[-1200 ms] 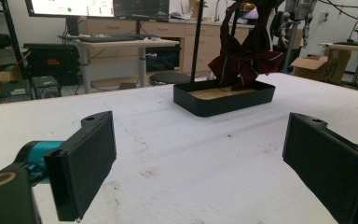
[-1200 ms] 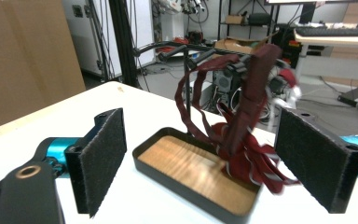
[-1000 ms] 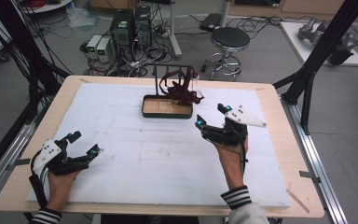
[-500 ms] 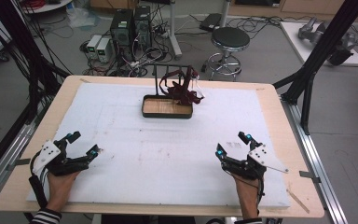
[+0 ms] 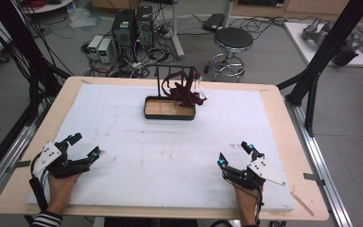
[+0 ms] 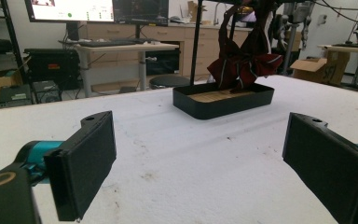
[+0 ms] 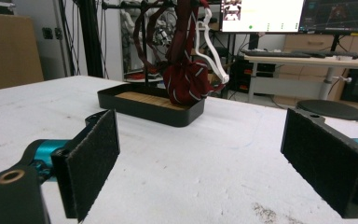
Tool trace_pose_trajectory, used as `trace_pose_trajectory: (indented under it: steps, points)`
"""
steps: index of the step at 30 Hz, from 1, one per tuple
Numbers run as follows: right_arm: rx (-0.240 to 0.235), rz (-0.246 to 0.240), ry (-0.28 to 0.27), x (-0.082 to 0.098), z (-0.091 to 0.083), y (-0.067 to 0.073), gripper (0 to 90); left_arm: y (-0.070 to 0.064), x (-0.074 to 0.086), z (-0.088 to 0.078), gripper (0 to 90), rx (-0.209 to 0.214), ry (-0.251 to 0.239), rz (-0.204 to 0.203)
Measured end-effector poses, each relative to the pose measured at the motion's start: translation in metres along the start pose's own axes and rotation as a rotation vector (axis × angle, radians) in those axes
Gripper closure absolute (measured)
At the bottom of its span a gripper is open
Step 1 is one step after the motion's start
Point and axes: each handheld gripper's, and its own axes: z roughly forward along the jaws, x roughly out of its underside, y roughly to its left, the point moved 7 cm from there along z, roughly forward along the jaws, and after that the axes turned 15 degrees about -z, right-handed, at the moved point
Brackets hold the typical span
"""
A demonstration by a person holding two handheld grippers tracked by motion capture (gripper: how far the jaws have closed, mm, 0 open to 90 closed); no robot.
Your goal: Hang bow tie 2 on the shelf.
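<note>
A black tray (image 5: 169, 117) with a wooden floor sits at the back middle of the white mat (image 5: 170, 161). A thin black stand (image 5: 159, 80) rises from it, draped with dark red striped cloth (image 5: 185, 90). My left gripper (image 5: 86, 145) rests low at the mat's near left, open, with nothing between its pads (image 6: 86, 161). My right gripper (image 5: 234, 153) lies at the near right, its jaws having just been opening, with only bare mat between them. Both gripper views look across the mat at the tray (image 6: 223, 105) (image 7: 144, 112) and the cloth (image 6: 242, 65) (image 7: 184, 79).
The mat covers most of a wooden table (image 5: 276, 109). Black frame struts (image 5: 321, 61) stand at the table's sides. Behind it on the floor are a stool (image 5: 234, 40), computer towers (image 5: 132, 23) and cables.
My right gripper has come back from near the tray and down to the mat's near right corner. The left gripper has stayed put.
</note>
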Motion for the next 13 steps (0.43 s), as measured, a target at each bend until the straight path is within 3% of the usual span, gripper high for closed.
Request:
trace_pose_trajectory:
  steps: [13]
  points:
    - [0.007,-0.034,0.008,0.0041,0.0006,0.0026,10.7,-0.0002,0.0002,-0.0001,10.0,-0.007,-0.002,0.003]
